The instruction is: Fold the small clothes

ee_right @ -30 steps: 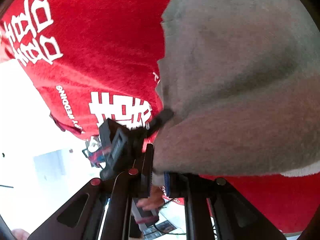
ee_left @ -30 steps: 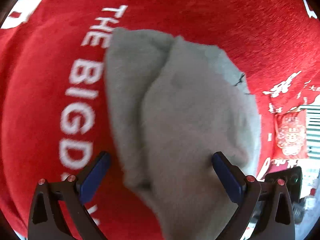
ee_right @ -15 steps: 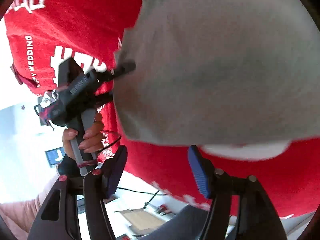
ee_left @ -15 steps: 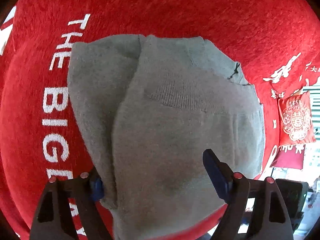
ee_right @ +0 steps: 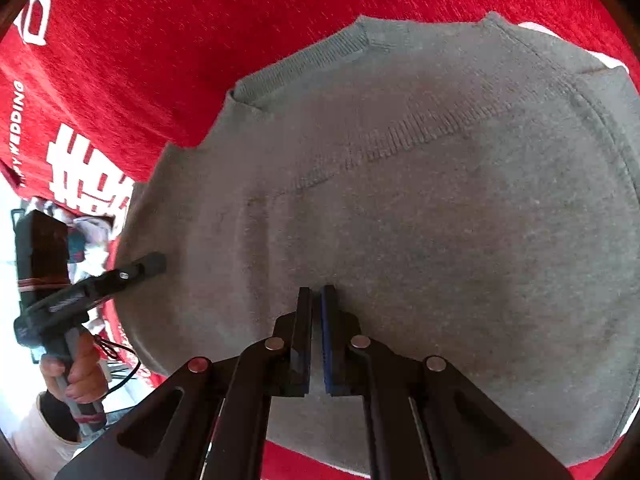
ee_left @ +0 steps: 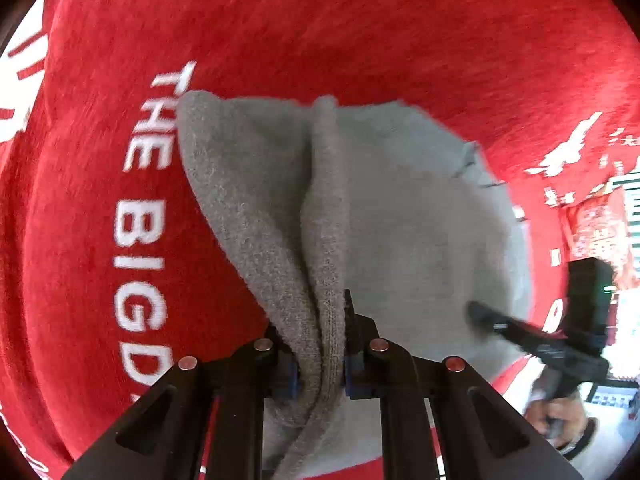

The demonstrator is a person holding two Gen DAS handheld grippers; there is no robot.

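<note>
Left wrist view: the left claw (ee_left: 318,364) has just been closing and now pinches a bunched ridge of the grey knitted garment (ee_left: 400,232) between its blue pads. The garment lies across the centre and lower right of the frame on a red plush cloth with white lettering (ee_left: 280,20). A raised fold runs from the pads toward the upper centre. At the right edge the right claw (ee_left: 476,312) is seen from outside, its tips meeting the garment's right margin; the hand (ee_left: 560,416) holding it shows at lower right.

Right wrist view: the right claw (ee_right: 316,312) has just been closing; its pads stand together with only a narrow slit and no fabric visibly between them, tips over the garment's (ee_right: 420,220) lower centre. The garment fills the centre and right of the frame. A ribbed band (ee_right: 304,60) runs along its upper left edge. The left claw (ee_right: 154,262) enters from the left, at the garment's edge.

Assessment: the knit is judged soft, light and limp, not fragile. It bunches and sags under a pinch, and the plush beneath may drag on it. Hold is best taken at corners or along the ribbed band, catching all layers.
</note>
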